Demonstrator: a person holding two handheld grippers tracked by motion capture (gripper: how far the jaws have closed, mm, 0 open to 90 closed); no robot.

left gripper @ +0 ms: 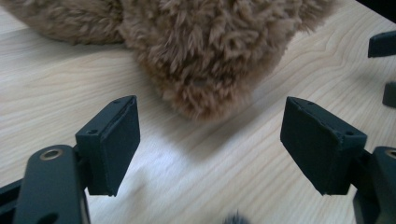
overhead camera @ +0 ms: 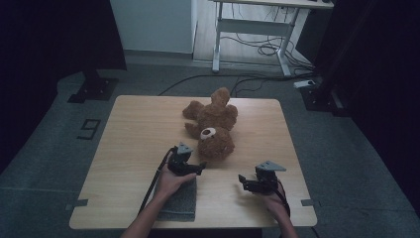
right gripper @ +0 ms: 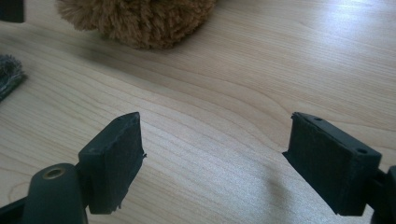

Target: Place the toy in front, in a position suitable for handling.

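At lower centre-left of the high view, the left hand-held gripper [overhead camera: 199,167] has its jaws wide apart, just beside the teddy bear [overhead camera: 214,126] lying mid-frame on the worktop [overhead camera: 133,134]. At lower right, the right hand-held gripper [overhead camera: 243,180] is also spread apart, holding nothing.

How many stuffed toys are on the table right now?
1. A brown teddy bear lies near the middle of the wooden table, just beyond the open left gripper. No others are visible.

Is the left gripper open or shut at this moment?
Open. The left gripper has its jaws wide apart, with bare table between them, just short of the teddy bear.
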